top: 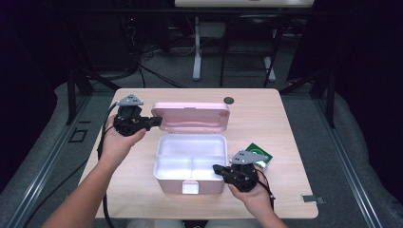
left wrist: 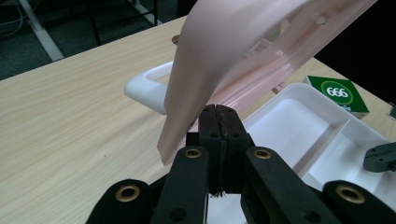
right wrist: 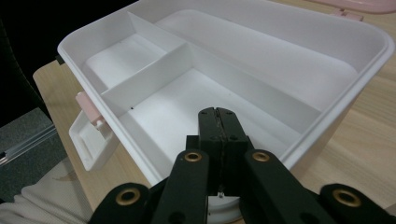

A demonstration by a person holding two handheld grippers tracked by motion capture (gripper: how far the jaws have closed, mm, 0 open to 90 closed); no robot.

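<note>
The pink lid [top: 191,116] of the open lunch box [top: 190,164] is touched by the left hand-held gripper [top: 154,122], jaws pressed together; the right hand-held gripper [top: 217,168], likewise closed, is held over the box's right rim.

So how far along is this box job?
Done: the pink lid stands open above the white tray, whose compartments look empty. In hand: the left gripper, jaws shut, is at the lid's edge; the right gripper rests shut at the tray's rim. The green packet is probably left to pack.

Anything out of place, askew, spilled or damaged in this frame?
Nothing stands out. The pink box sits square on the table, lid open, its white compartments empty and clean. A green packet lies flat beside it. No spills or damage visible.
</note>
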